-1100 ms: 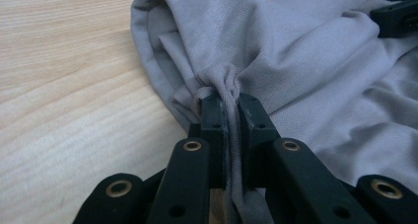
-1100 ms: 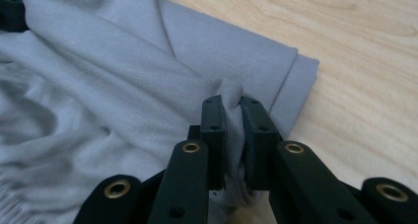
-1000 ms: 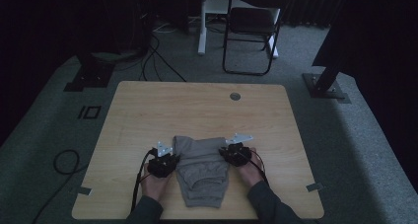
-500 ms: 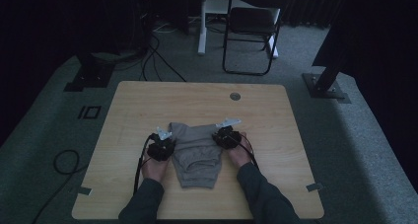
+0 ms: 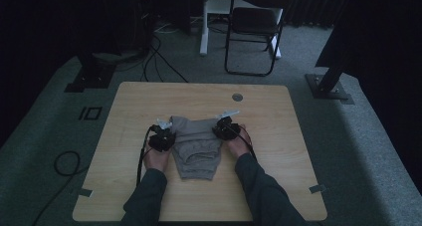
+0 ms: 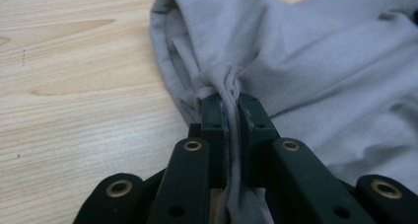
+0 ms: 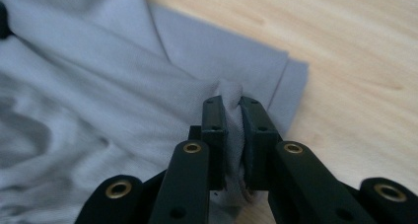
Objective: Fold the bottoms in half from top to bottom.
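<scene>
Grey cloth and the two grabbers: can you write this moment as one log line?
grey cloth: part folded on table | left gripper: shut on cloth edge | right gripper: shut on cloth edge

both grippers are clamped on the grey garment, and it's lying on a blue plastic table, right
Not quite. Both the left gripper and the right gripper are clamped on bunched folds of the grey garment, but the table is light wood, not blue plastic. The grain shows clearly in both gripper views, and the high view shows the same pale wooden top.
</scene>
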`<act>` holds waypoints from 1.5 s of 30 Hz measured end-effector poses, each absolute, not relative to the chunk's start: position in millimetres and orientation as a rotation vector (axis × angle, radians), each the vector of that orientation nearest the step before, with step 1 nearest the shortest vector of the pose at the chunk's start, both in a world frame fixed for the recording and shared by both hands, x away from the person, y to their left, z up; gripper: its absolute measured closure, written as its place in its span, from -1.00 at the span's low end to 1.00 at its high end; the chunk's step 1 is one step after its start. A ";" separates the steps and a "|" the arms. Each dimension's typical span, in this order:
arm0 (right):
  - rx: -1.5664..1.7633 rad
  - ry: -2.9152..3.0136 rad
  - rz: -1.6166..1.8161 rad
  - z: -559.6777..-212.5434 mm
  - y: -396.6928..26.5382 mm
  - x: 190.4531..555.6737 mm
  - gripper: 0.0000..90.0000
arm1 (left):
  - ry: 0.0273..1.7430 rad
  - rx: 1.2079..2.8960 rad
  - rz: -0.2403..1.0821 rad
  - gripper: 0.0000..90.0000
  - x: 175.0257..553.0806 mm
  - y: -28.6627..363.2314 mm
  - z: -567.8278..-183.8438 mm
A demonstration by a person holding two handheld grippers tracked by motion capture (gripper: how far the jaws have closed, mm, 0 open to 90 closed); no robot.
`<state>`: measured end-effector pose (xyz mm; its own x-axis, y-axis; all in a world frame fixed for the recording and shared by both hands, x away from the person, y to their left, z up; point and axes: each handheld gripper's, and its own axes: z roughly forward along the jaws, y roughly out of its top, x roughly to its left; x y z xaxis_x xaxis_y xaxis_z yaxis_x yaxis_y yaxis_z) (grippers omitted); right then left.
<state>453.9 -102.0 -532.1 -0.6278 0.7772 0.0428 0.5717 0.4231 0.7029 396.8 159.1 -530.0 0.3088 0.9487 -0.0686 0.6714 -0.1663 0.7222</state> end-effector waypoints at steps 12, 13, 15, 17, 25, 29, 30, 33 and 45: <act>1.006 2.252 1.254 -457.8 -125.1 425.9 0.83 | 1.245 1.731 0.603 0.87 362.7 170.5 -445.5; 0.994 2.238 1.277 -452.5 -128.1 421.8 0.83 | 1.225 1.720 0.606 0.87 357.3 170.6 -439.6; 0.976 2.209 1.325 -444.1 -134.1 412.1 0.83 | 1.189 1.715 0.616 0.86 346.1 169.3 -432.6; 0.957 2.202 1.349 -441.6 -138.9 400.4 0.83 | 1.175 1.720 0.611 0.86 336.5 168.4 -432.8; 0.942 2.295 1.315 -489.9 -144.4 349.5 0.80 | 1.214 1.773 0.453 0.79 297.5 173.4 -484.5; 0.952 2.386 1.278 -510.5 -147.7 337.2 0.57 | 1.234 1.801 0.413 0.52 287.7 179.3 -500.9; 0.939 2.389 1.284 -510.9 -149.7 335.0 0.44 | 1.234 1.795 0.419 0.47 287.4 180.3 -500.5; 0.946 2.341 1.351 -502.1 -155.4 334.2 0.27 | 1.219 1.768 0.436 0.41 290.0 181.9 -493.0; 0.976 2.370 1.246 -510.5 -131.4 345.6 0.23 | 1.196 1.846 0.440 0.36 310.9 156.8 -495.9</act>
